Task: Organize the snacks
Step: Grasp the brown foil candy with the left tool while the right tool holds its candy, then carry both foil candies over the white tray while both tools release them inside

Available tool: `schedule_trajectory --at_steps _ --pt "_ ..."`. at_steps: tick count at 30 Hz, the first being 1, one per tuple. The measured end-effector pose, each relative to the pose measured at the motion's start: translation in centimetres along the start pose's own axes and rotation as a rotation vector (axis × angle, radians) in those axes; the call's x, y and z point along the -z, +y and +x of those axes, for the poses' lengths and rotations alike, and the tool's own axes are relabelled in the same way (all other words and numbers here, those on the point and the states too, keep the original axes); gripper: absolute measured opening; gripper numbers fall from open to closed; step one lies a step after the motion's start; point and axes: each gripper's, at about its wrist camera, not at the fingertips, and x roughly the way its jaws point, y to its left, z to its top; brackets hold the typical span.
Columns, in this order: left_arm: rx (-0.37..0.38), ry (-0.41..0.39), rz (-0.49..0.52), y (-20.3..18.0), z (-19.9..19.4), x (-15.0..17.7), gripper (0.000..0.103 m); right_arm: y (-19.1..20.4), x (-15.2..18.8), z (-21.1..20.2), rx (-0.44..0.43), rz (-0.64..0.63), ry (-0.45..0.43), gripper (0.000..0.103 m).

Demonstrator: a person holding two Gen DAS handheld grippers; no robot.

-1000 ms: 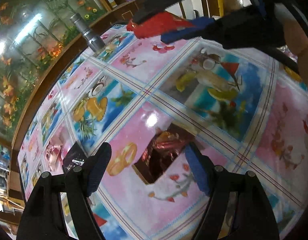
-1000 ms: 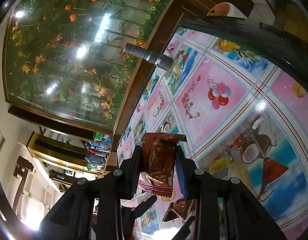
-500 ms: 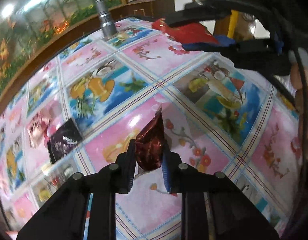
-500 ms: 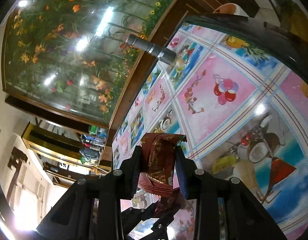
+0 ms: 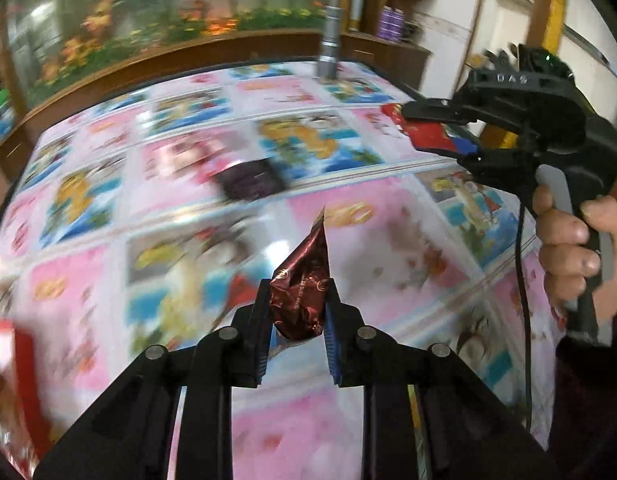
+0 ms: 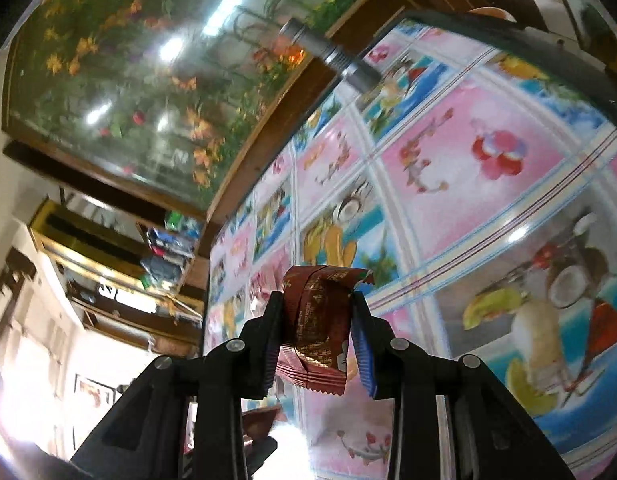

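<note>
left gripper (image 5: pixel 297 312) clenched on shiny maroon foil snack packet (image 5: pixel 302 292), frame centre | right gripper (image 6: pixel 318 330) grasping folded dark-red gold-printed wrappers (image 6: pixel 318 320), lower centre

Domestic setting indicated, likely a living or dining room. Bench (image 5: pixel 388 420) is covered by a glossy vinyl cloth printed with pink and blue fruit-and-drink squares. A large glass-fronted aquarium (image 6: pixel 120 80) with orange and green plants is set in a dark wooden frame just behind the bench. Wooden cabinets (image 5: pixel 392 54) and whitewashed walls are seen beyond; a shelf stacked with coloured packets (image 6: pixel 168 248) is visible at one side. A metal torch (image 6: pixel 332 56) is stood at the bench's far edge.
</note>
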Motion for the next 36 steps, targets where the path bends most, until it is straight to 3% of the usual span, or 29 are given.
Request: schedule_trajectory --at_steps 7,14,20,28,36 --pt "-0.086 -0.059 -0.091 4.5 -6.4 4.0 0.020 2.2 1.9 1.6 0.020 -0.087 0.041 0.033" --pt "-0.200 -0.142 -0.181 10.0 -12.7 7.9 0.020 6.9 6.9 5.4 -0.048 -0.185 0.145 0.033" --pt "-0.343 -0.166 -0.273 15.6 -16.9 12.3 0.020 14.4 14.5 10.9 -0.217 -0.286 0.292 0.032" --pt "-0.430 -0.153 -0.437 22.3 -18.7 16.4 0.020 23.4 25.1 16.7 -0.361 -0.418 0.479 0.032" --pt "-0.459 -0.146 -0.486 25.6 -18.1 16.9 0.021 28.3 31.7 20.6 -0.361 -0.532 0.553 0.032"
